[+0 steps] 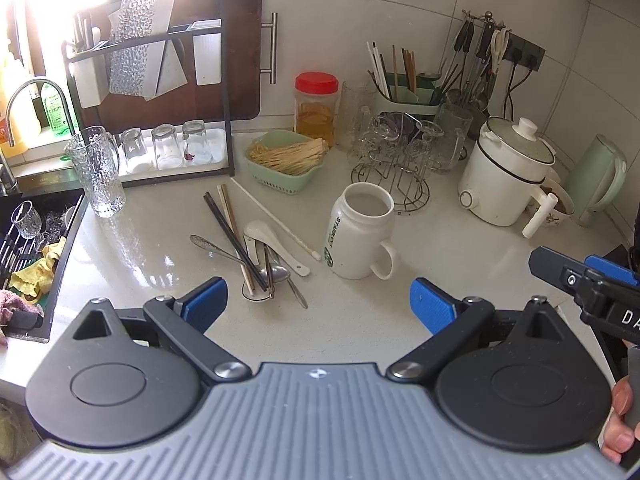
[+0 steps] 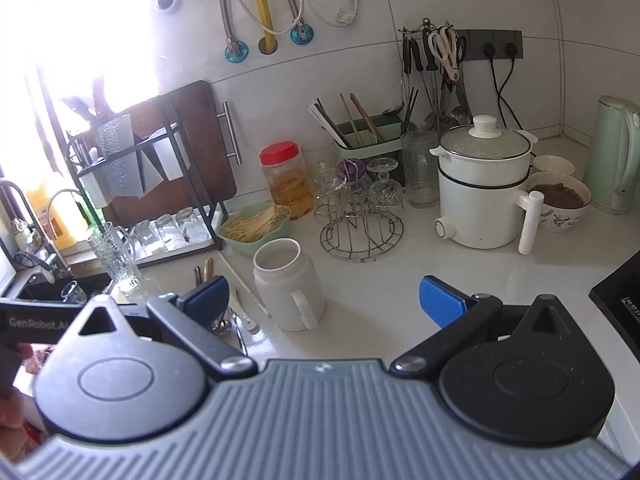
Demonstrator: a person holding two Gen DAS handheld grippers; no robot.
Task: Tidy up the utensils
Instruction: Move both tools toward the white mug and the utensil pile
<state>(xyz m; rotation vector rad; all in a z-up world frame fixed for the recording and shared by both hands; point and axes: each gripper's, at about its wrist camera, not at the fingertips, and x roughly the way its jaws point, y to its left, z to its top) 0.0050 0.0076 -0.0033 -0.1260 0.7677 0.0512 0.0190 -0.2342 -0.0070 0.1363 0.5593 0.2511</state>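
Note:
A heap of loose utensils lies on the white counter: dark chopsticks [image 1: 234,238], a white ceramic spoon [image 1: 272,240], metal spoons [image 1: 276,272] and a long white stick [image 1: 276,220]. An empty white Starbucks mug [image 1: 358,234] stands upright just right of them; it also shows in the right wrist view [image 2: 288,284]. My left gripper [image 1: 318,306] is open and empty, hovering just in front of the heap. My right gripper [image 2: 324,304] is open and empty, in front of the mug; it also shows at the right edge of the left wrist view [image 1: 576,276]. A green utensil caddy [image 1: 404,94] with chopsticks stands at the back.
A green basket of sticks [image 1: 286,160], a red-lidded jar [image 1: 316,106], a wire glass rack [image 1: 396,160], a white electric pot [image 1: 506,176] and a green kettle [image 1: 596,176] line the back. A tall glass [image 1: 98,172] stands by the sink [image 1: 36,248] on the left.

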